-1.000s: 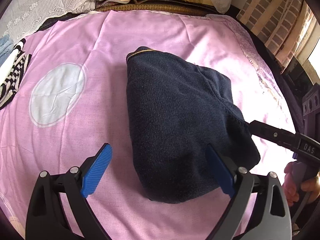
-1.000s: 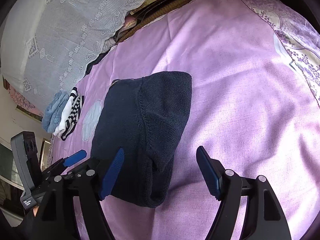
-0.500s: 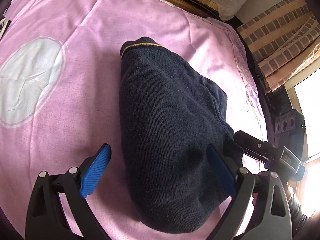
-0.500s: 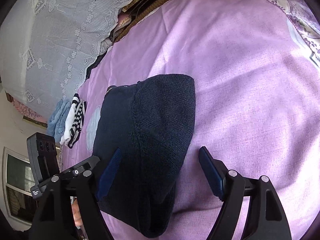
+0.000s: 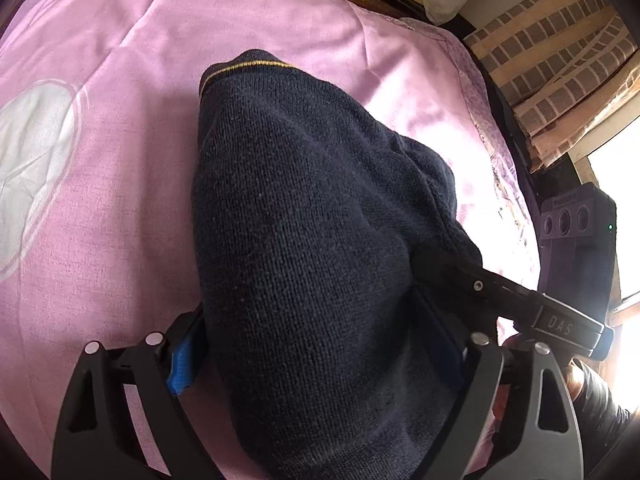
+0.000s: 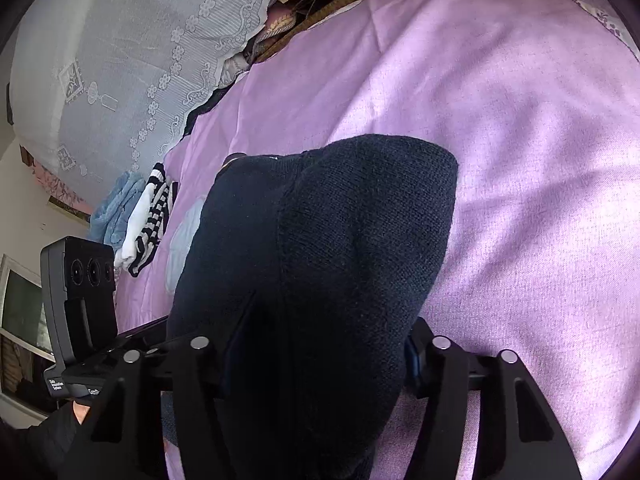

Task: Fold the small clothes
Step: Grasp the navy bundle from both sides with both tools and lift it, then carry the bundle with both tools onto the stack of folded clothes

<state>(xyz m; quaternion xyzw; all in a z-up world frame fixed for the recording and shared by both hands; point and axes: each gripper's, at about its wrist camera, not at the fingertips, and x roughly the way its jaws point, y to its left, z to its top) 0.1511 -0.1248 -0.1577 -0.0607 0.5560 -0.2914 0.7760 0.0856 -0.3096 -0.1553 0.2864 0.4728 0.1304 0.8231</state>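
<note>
Lying lengthwise on the pink bedsheet (image 5: 120,168), a partly folded navy knit sweater (image 5: 312,240) stretched from the sheet's near edge toward the middle, its yellow-trimmed neckline pointing at the headboard end. The left gripper (image 5: 316,356) straddled the sweater's near end; its jaws had just been closing and stood fairly wide, with the blue pad of one finger (image 5: 182,364) just beside or touching the knit on the left, while the other pad was mostly buried in dark cloth, so a firm pinch could not be confirmed. The right gripper (image 6: 320,352) had the sweater's other near corner between its fingers; its jaws had also just been closing, to a middling gap, and the cloth filled that gap, apparently pressed from both sides. Each gripper showed in the other's view, close alongside. Near the sheet's far left corner lay a black-and-white striped garment (image 6: 150,224) beside a light blue one (image 6: 116,208), well apart from the sweater. A white lace cover (image 6: 132,48) draped the headboard end.
</note>
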